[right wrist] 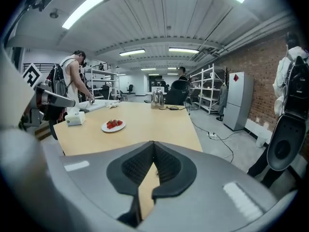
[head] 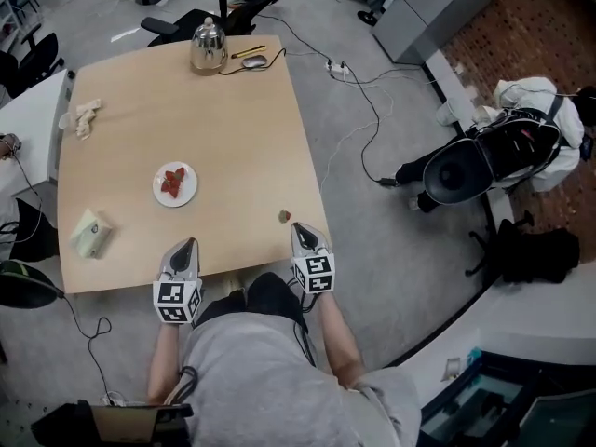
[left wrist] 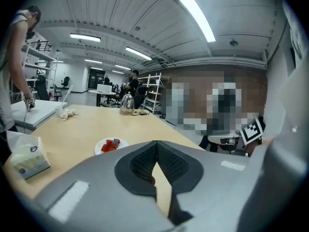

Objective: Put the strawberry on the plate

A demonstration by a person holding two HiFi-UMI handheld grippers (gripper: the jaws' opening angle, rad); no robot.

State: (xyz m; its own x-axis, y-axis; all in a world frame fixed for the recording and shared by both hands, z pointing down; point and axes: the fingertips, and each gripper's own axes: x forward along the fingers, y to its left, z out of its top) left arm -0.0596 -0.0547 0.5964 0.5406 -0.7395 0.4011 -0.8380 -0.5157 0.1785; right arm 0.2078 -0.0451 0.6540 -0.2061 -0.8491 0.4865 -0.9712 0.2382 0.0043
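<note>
I see a small red-and-green strawberry (head: 285,216) on the counter (head: 186,91), its direction unreadable; left gripper (head: 189,243) and right gripper (head: 298,227) are closed, empty.

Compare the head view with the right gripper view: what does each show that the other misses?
Head view only: the loose strawberry on the table, close by the tip of the right tool. Right gripper view only: the ceiling lights, and that tool's jaws up close, shut on nothing. Both: the plate with its strawberries, the kettle and the tissue pack.
</note>
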